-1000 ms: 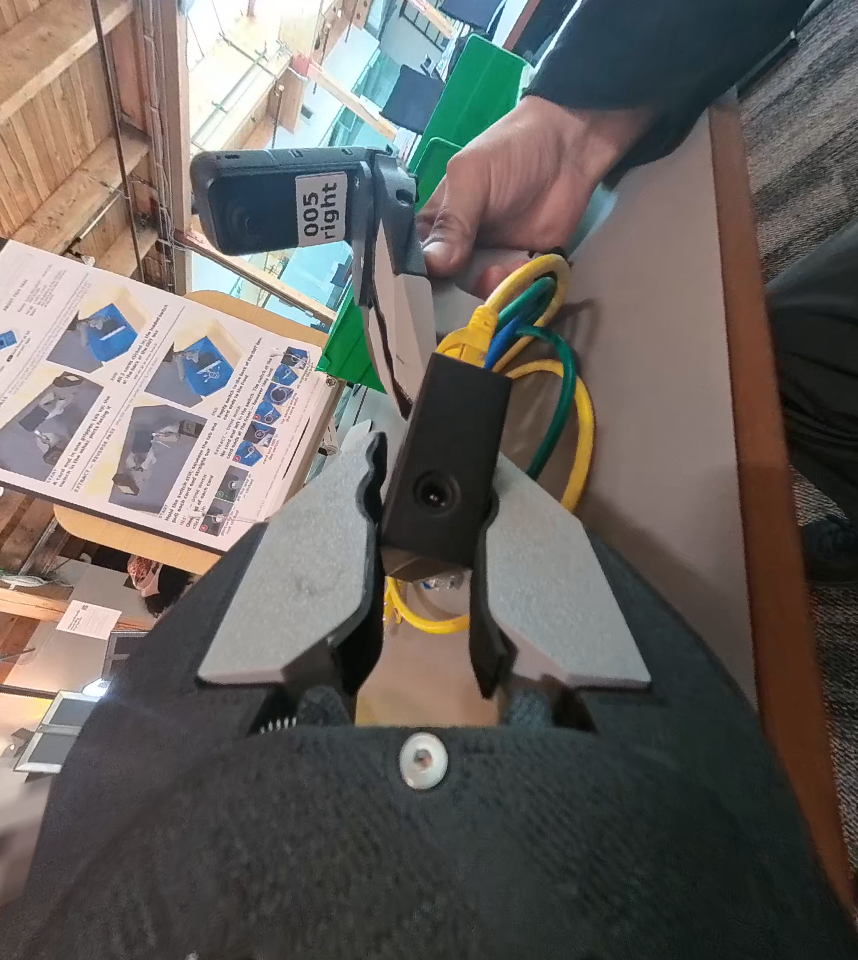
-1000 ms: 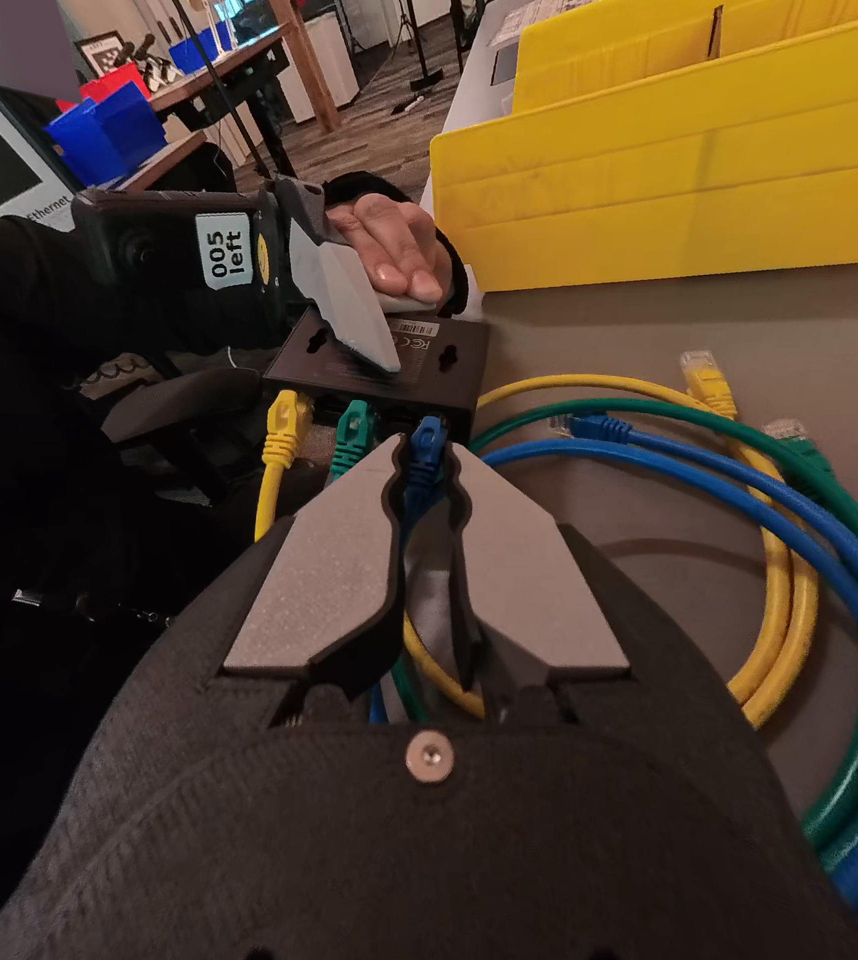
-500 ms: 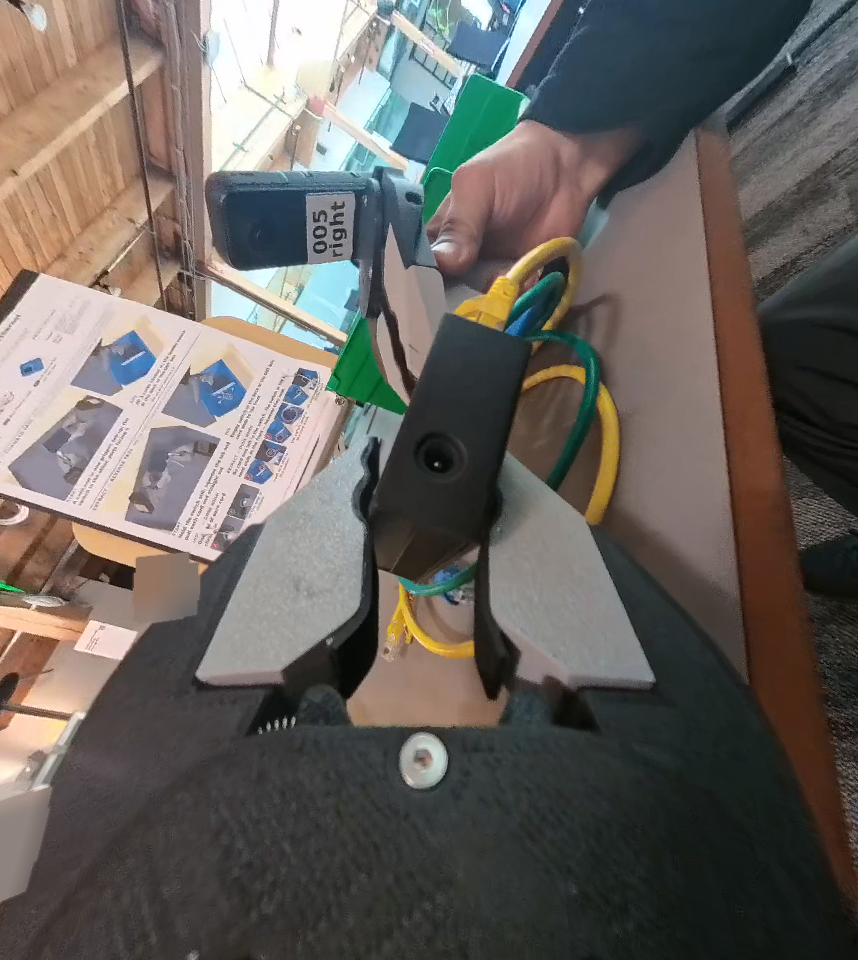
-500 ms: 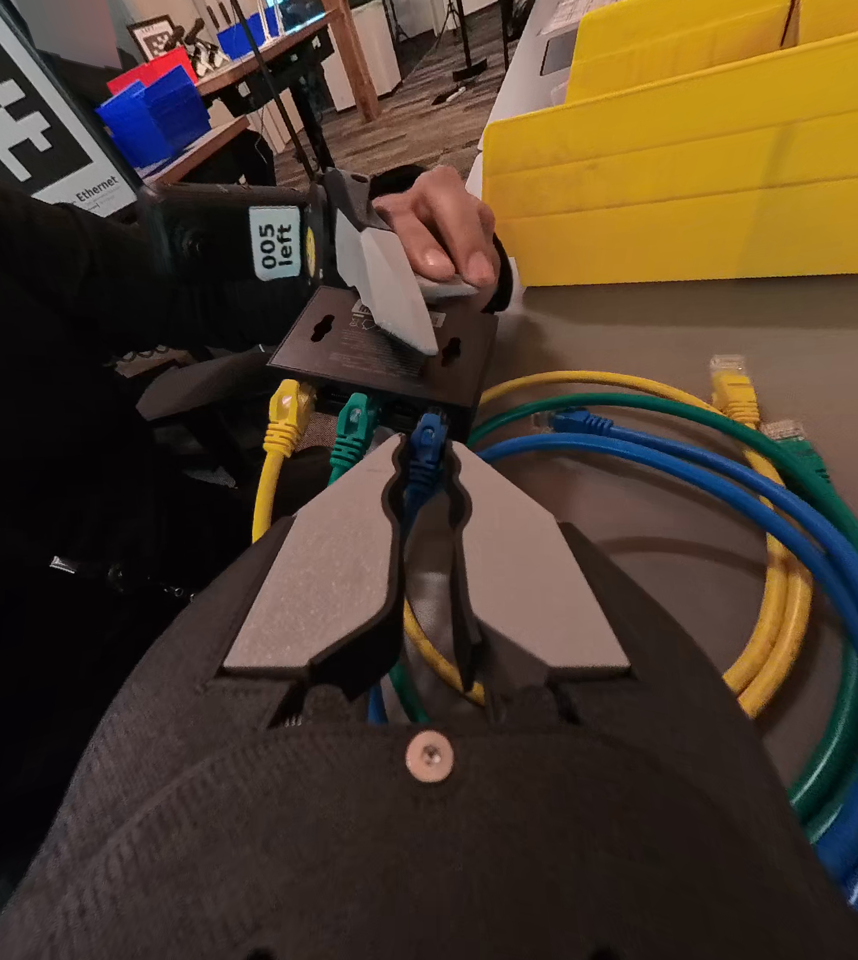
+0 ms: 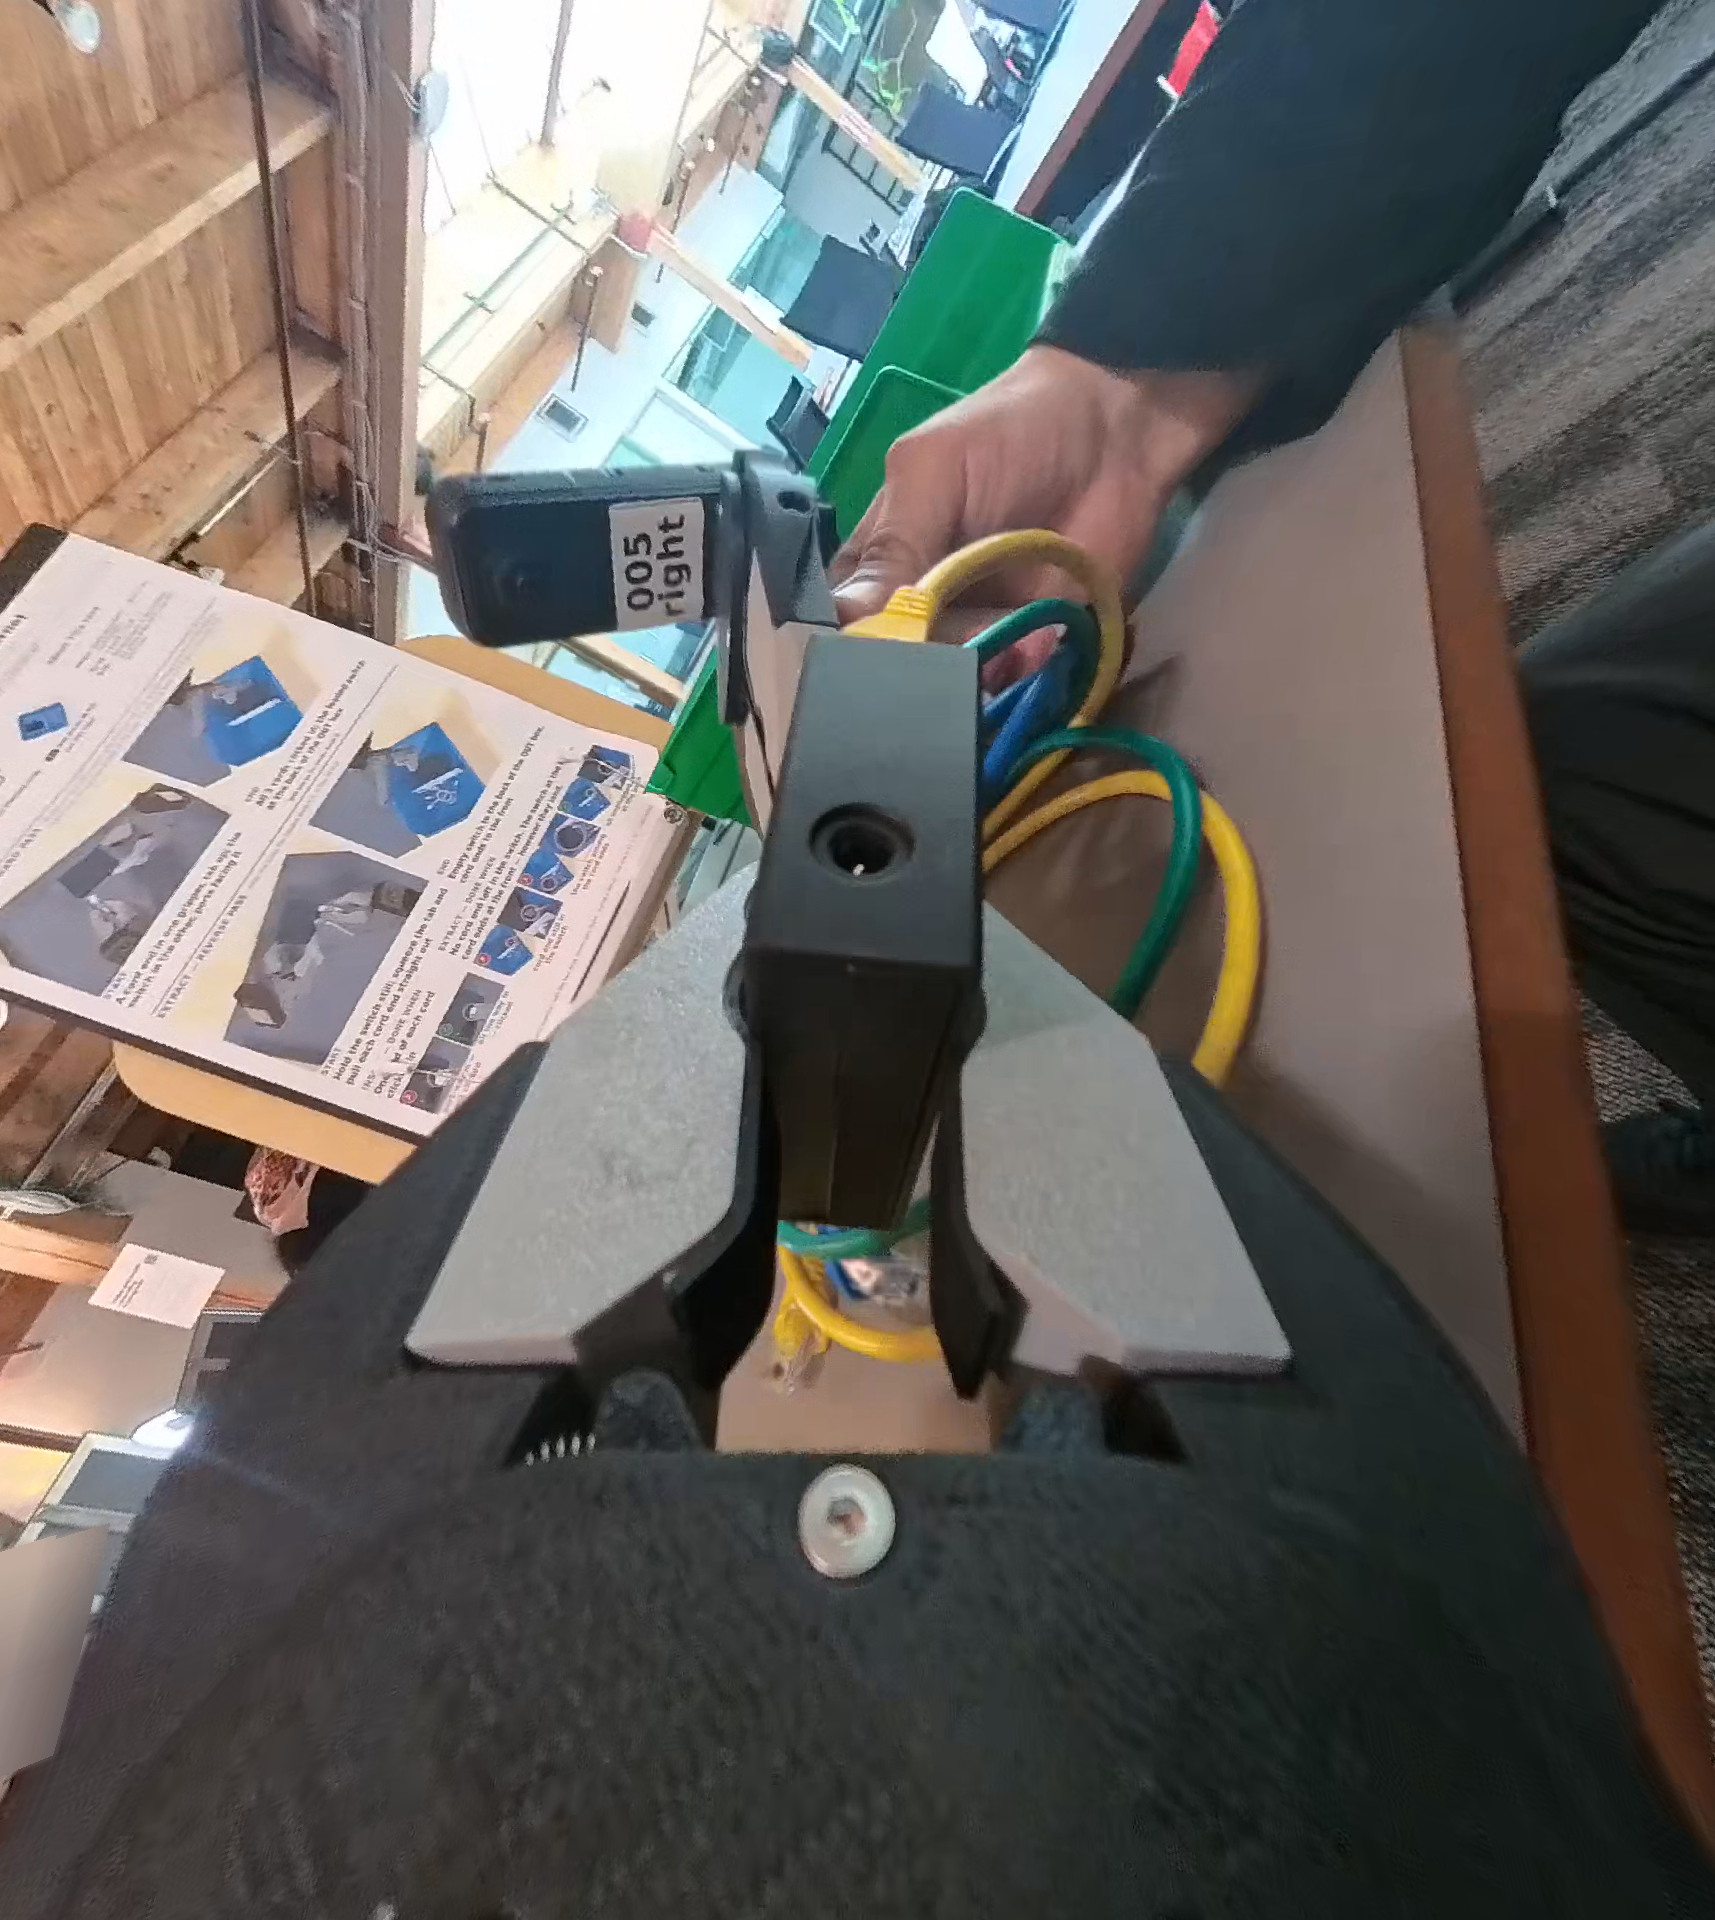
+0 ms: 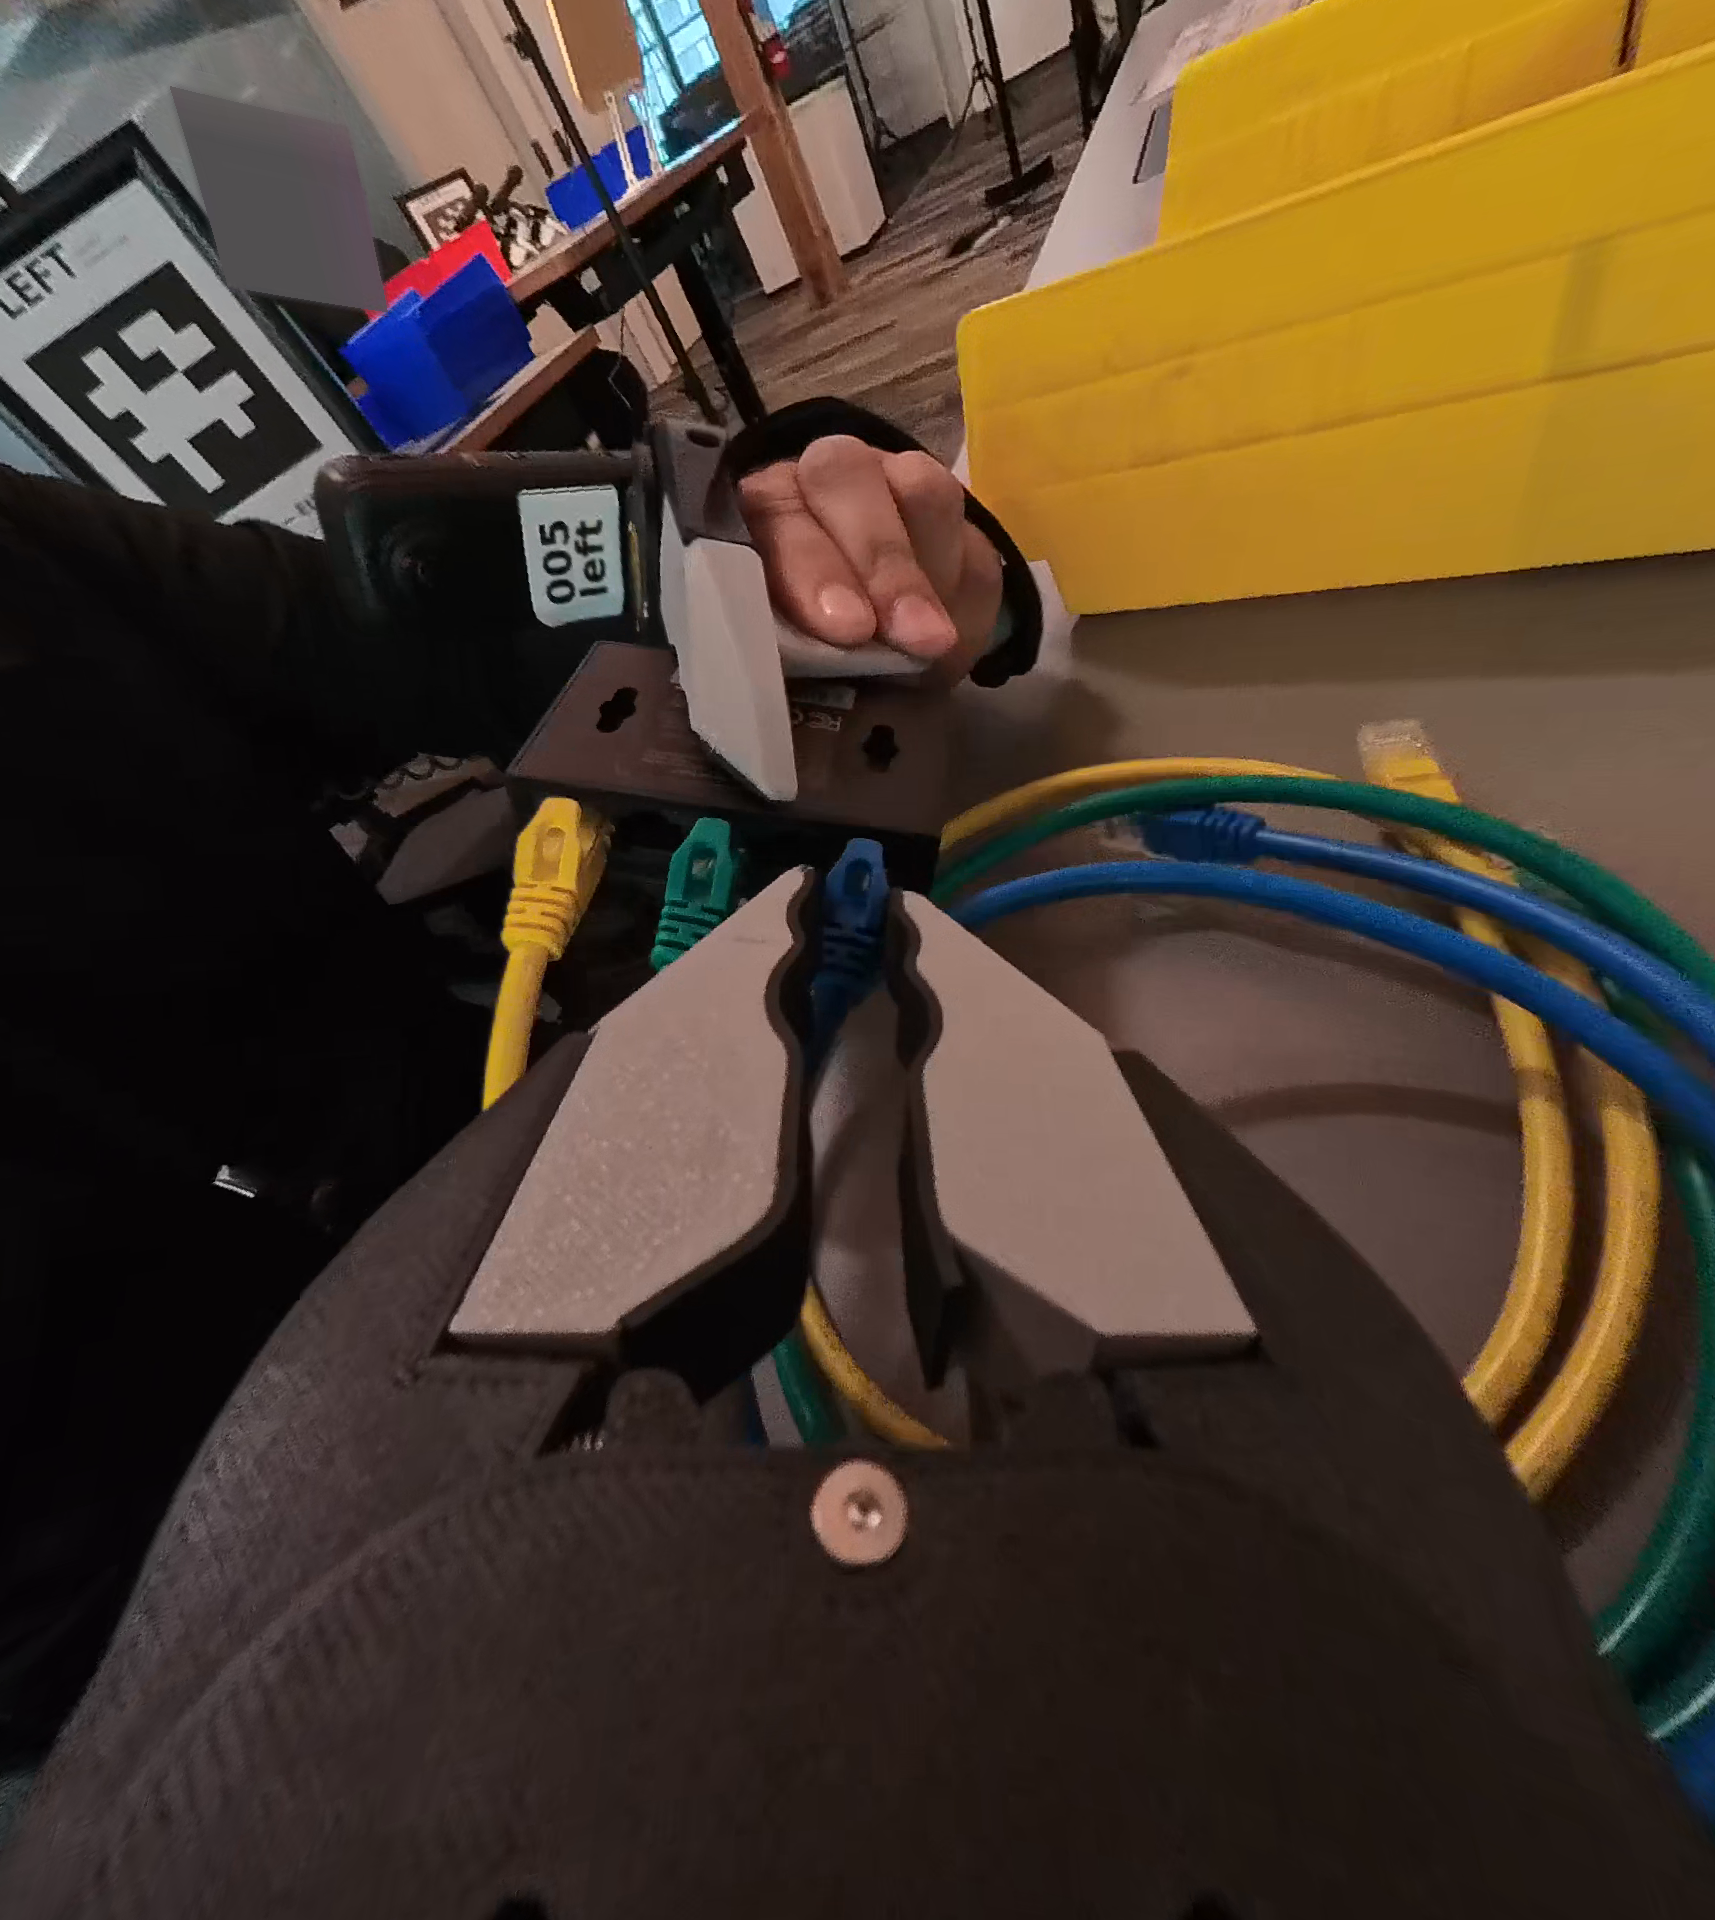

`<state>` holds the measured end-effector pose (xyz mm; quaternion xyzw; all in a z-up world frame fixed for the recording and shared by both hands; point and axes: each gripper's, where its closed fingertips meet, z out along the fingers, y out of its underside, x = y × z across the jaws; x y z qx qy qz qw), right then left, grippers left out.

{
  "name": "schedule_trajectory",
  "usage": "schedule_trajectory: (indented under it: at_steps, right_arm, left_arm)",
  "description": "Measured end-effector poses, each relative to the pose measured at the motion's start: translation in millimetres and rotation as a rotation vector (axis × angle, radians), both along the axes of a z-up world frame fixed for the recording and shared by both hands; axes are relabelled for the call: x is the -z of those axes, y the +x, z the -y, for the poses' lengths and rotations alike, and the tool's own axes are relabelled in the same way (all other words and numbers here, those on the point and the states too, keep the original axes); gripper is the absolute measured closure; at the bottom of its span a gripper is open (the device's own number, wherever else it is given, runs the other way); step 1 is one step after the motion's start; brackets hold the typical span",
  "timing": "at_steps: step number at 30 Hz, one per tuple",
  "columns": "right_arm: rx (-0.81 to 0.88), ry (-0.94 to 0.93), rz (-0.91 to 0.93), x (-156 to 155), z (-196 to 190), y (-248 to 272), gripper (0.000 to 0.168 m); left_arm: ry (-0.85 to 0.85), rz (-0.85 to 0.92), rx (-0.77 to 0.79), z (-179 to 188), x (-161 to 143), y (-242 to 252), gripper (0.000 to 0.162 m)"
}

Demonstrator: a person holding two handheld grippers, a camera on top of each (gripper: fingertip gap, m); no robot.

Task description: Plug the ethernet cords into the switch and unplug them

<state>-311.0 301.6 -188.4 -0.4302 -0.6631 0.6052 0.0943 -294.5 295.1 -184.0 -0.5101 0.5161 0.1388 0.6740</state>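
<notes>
My left gripper (image 5: 853,997) is shut on the black switch (image 5: 868,852) and holds it off the table, tilted on edge. In the right wrist view the switch (image 6: 624,743) shows its underside, with a yellow plug (image 6: 549,878), a green plug (image 6: 695,878) and a blue plug (image 6: 853,904) in its ports. My right gripper (image 6: 848,894) is shut on the blue plug. The three cords loop in coils (image 6: 1580,1039) on the table to the right. Free yellow (image 6: 1398,753) and blue (image 6: 1185,831) plug ends lie there.
A yellow bin (image 6: 1404,353) stands at the back of the grey table (image 6: 1455,665). An instruction sheet (image 5: 240,831) stands behind the left gripper. The table's wooden edge (image 5: 1518,935) runs along the right in the left wrist view, with a person's leg (image 5: 1684,831) beyond. Only a small space, under 4 cm, lies between the two pairs of fingers.
The left gripper has lifted and tilted the switch a little, and both views have shifted. The right gripper stays clamped on the blue plug, still in its port.
</notes>
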Motion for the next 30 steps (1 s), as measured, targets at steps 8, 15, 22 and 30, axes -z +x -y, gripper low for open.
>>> schedule_trajectory:
  at_steps: [8,15,22,30]
  right_arm:
    - [0.131,0.198,-0.064,-4.8,-15.9,-2.0,0.137]
    - [0.419,0.349,-0.299,-42.8,-50.6,4.4,0.130]
    - [0.234,0.350,-0.276,-52.4,4.2,33.7,0.106]
    - [0.252,0.986,-0.261,-16.8,31.1,4.8,0.117]
  left_arm:
    - [0.076,-0.050,-0.068,-6.1,-3.1,-5.8,0.131]
    - [0.117,-0.064,-0.133,-11.8,-5.7,-13.5,0.132]
    - [0.055,-0.027,-0.150,-17.8,-2.6,-17.5,0.132]
    - [-0.128,0.077,-0.128,-19.8,8.6,-15.2,0.132]
